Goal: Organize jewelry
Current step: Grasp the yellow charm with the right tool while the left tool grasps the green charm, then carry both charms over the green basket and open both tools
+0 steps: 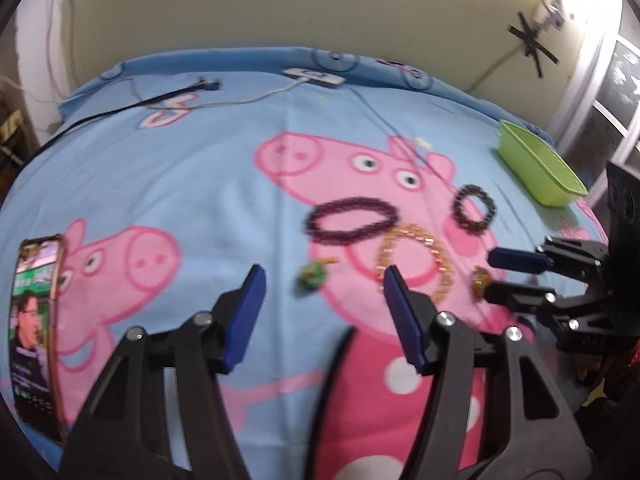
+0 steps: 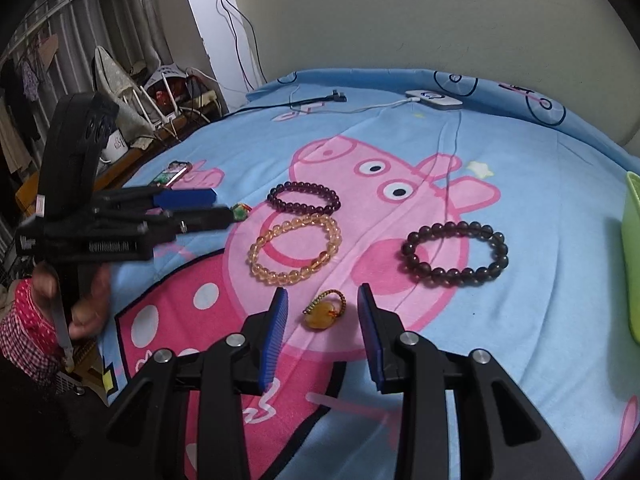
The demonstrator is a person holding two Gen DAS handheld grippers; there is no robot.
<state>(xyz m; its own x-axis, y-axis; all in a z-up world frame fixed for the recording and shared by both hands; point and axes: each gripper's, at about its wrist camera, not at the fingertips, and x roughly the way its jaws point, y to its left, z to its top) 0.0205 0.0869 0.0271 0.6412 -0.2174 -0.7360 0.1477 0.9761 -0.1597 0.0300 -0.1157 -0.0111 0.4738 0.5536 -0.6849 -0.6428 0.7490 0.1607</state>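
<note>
On a blue cartoon-pig sheet (image 2: 540,280) lie a purple bead bracelet (image 1: 352,201) (image 2: 304,186), an amber bead bracelet (image 1: 408,232) (image 2: 254,250) and a dark smoky bracelet (image 1: 474,188) (image 2: 456,225). A small green pendant (image 1: 312,274) (image 2: 240,212) rests just ahead of my left gripper (image 1: 323,276) (image 2: 218,206), which stands open around it without touching. An amber pendant on a cord loop (image 2: 324,312) (image 1: 480,280) lies between the fingers of my right gripper (image 2: 323,292) (image 1: 492,276). A gap shows on both sides of it, so this gripper is open too.
A lime-green basket (image 1: 536,168) (image 2: 632,256) stands at the right edge of the bed. A lit phone (image 1: 38,320) (image 2: 172,172) lies at the left. A white charger box (image 1: 314,76) (image 2: 434,100) and cables lie near the wall. A person's hand (image 2: 88,308) holds the left gripper.
</note>
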